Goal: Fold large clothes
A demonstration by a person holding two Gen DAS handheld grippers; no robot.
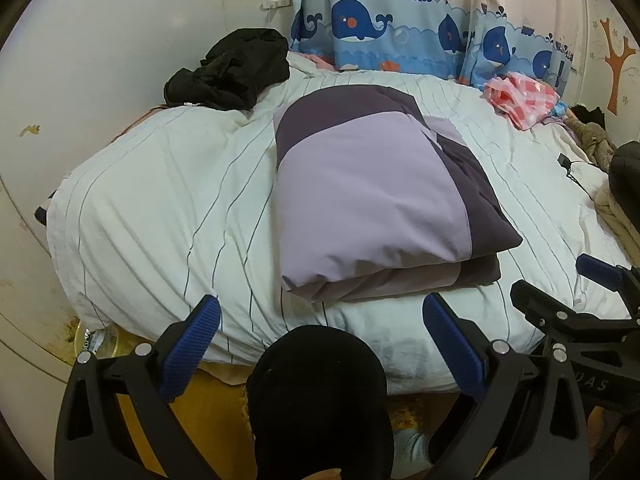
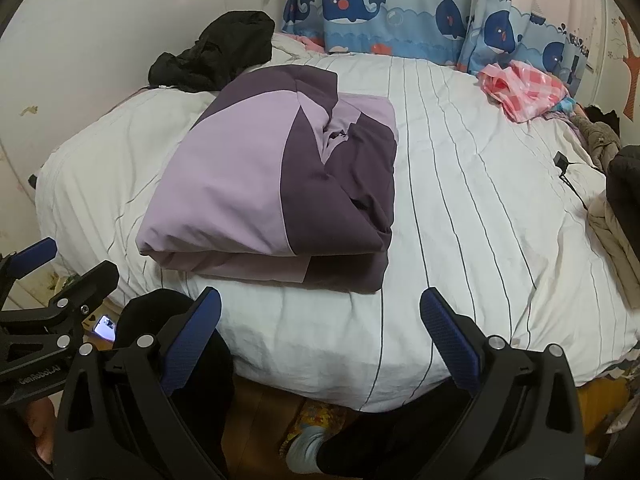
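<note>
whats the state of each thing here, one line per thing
purple garment: folded, lying on the bed
black clothes: crumpled, unfolded, by the wall
pink checked cloth: bunched up
curtain: drawn shut
left hand-held gripper: open, empty
right hand-held gripper: open, empty

dark padded item (image 2: 624, 176) and beige coat (image 2: 616, 240) cut off at right edge.

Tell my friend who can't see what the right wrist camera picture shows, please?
A folded purple garment lies on a white striped bed cover, just beyond the open right gripper, which holds nothing. A black clothes pile and a whale curtain are behind; the left gripper pokes in from the left.
</note>
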